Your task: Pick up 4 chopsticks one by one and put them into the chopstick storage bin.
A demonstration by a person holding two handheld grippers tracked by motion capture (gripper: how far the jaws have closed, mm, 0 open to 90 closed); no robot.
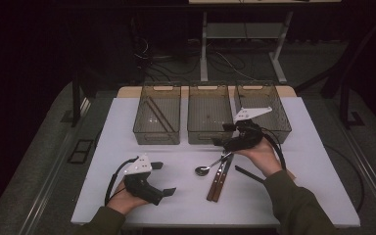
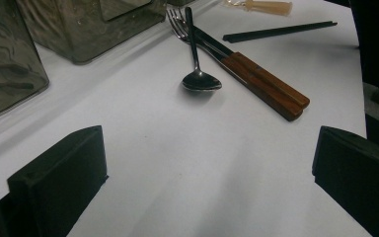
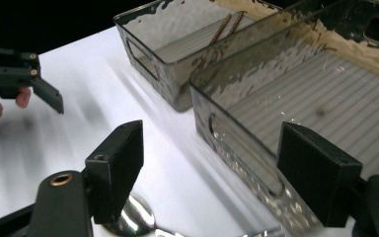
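A metal spoon (image 1: pixel 203 170) (image 2: pixel 201 81) lies on the white table (image 1: pixel 127 122), its handle crossing two wooden-handled utensils (image 1: pixel 219 181) (image 2: pixel 266 86), one of them a fork (image 2: pixel 176 22). A black chopstick (image 1: pixel 247 174) (image 2: pixel 279 30) lies to their right. My left gripper (image 1: pixel 163 178) (image 2: pixel 207 148) is open, held low at the front left with its jaws toward the cutlery. My right gripper (image 1: pixel 221 135) (image 3: pixel 212 148) is open above the spoon's handle, in front of the middle bin (image 1: pixel 209 115) (image 3: pixel 296 113). The spoon's bowl (image 3: pixel 133 219) shows under one jaw.
Three translucent bins stand in a row at the back. The left bin (image 1: pixel 157 115) (image 3: pixel 177 44) holds brown chopsticks (image 1: pixel 159 113) (image 3: pixel 227 24); the right bin (image 1: pixel 269 105) is partly behind my right gripper. A pale object (image 2: pixel 261 6) lies beyond the black chopstick.
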